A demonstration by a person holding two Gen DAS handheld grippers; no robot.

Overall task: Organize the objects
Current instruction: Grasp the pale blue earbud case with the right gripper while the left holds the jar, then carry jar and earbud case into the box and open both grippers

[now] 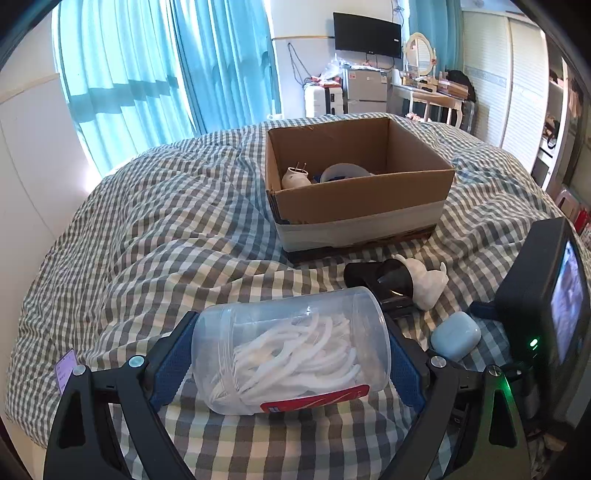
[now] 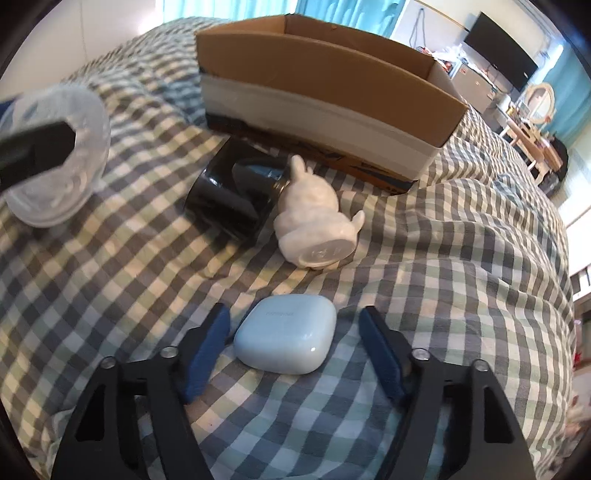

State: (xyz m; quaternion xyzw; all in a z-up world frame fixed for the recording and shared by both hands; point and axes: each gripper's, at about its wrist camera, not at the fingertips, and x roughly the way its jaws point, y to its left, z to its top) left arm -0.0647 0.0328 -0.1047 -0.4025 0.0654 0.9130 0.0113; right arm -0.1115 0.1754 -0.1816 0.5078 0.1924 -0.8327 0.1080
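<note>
Left gripper (image 1: 291,354) clamps a clear jar (image 1: 291,350) of white picks, lying crosswise; right gripper (image 2: 293,343), fingers apart, straddles a blue case (image 2: 286,338); cardboard box (image 1: 365,199) holds a white pot.

We see a bed covered in a rumpled checked duvet (image 1: 155,221), grey, white and pale green. Behind it, turquoise curtains (image 1: 147,74) glow with daylight from the window. On the far white wall hangs a dark television (image 1: 367,35). Beneath it stand a small fridge (image 1: 364,90) and a white suitcase (image 1: 316,99), beside a cream dressing table (image 1: 436,99) with an oval mirror (image 1: 419,51)
</note>
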